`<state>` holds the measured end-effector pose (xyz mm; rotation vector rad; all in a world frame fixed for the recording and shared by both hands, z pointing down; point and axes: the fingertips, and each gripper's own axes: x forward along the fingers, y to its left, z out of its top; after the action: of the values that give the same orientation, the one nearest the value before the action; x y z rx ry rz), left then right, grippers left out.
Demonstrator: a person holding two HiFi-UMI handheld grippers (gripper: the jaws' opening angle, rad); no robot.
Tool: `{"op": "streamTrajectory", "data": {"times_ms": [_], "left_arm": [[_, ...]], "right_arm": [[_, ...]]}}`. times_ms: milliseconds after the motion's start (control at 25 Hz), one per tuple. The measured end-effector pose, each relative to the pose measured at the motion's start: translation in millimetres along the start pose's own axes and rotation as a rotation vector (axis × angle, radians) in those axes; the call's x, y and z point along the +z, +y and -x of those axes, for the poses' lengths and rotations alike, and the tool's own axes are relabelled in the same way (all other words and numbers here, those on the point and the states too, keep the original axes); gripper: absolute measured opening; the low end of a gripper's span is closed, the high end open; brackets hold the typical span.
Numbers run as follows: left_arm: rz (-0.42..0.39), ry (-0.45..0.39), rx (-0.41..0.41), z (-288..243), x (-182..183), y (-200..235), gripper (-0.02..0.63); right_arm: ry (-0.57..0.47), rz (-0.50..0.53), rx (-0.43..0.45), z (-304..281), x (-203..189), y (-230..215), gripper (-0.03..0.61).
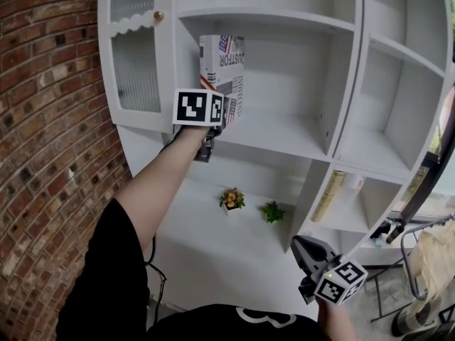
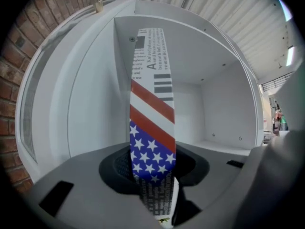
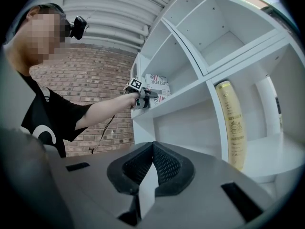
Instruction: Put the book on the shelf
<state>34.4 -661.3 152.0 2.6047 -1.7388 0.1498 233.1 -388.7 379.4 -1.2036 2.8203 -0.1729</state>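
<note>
A book (image 1: 222,68) with a stars-and-stripes spine and newsprint cover stands upright at the left side of the middle compartment of the white shelf unit (image 1: 288,135). My left gripper (image 1: 225,116) is shut on its lower end, so the spine (image 2: 152,123) rises straight out of my left gripper (image 2: 153,178). I cannot tell whether the book rests on the board. My right gripper (image 1: 300,246) hangs low at the right, shut and empty; in its own view the right gripper (image 3: 151,151) shows the pads together, with the book (image 3: 158,83) far off.
A brick wall (image 1: 50,119) borders the unit on the left. A ribbed-glass door with a brass knob (image 1: 158,15) sits beside the compartment. A cream and gold book (image 1: 329,196) leans in a lower right compartment. Two small plants (image 1: 232,199) stand on a lower board. A metal rack (image 1: 419,261) stands at the right.
</note>
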Motion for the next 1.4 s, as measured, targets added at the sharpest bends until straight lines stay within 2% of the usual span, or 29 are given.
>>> {"op": "streamTrajectory", "data": {"times_ms": [200,240,440,520,640,760,880,1080,1160,1320,1400], "left_arm": [[-0.028,0.018,-0.011,-2.7,-1.8,-1.2,0.16],[-0.035,0.021,-0.019,-2.6,-2.4,-1.9,0.178],[-0.036,-0.025,-0.043,3.1,5.1,-4.5,0.353],[-0.032,-0.05,-0.048,8.9,6.7,-6.2,0.384],[-0.032,-0.089,-0.071,22.8,10.1,-11.1,0.391],[-0.054,-0.128,-0.093,38.3,16.5,-15.3,0.39],[-0.043,-0.15,-0.121,58.3,17.3,-19.2,0.39],[-0.096,-0.136,-0.162,101.3,-4.4,-28.5,0.385],[-0.107,-0.126,-0.209,122.8,-15.0,-36.5,0.355],[-0.075,-0.118,-0.335,169.2,-39.5,-56.0,0.216],[-0.043,-0.116,-0.405,192.3,-54.3,-66.6,0.193]], "right_arm": [[-0.006,-0.004,-0.007,6.0,1.0,3.5,0.012],[-0.007,-0.004,-0.007,6.8,1.4,4.8,0.012],[-0.008,-0.002,-0.009,8.4,1.1,10.9,0.012],[-0.008,-0.004,-0.011,8.8,-0.1,14.3,0.012],[-0.01,-0.004,-0.011,6.8,-0.2,20.1,0.011],[-0.003,-0.003,-0.008,-0.1,-1.4,29.9,0.011],[-0.01,-0.006,0.012,-6.7,1.4,47.0,0.011],[-0.053,-0.026,0.039,-19.7,13.9,72.8,0.011],[-0.057,-0.04,0.048,-26.3,15.8,82.7,0.011],[-0.071,-0.036,0.056,-35.4,20.2,100.6,0.011],[-0.084,-0.034,0.057,-38.2,22.8,106.8,0.011]]}}
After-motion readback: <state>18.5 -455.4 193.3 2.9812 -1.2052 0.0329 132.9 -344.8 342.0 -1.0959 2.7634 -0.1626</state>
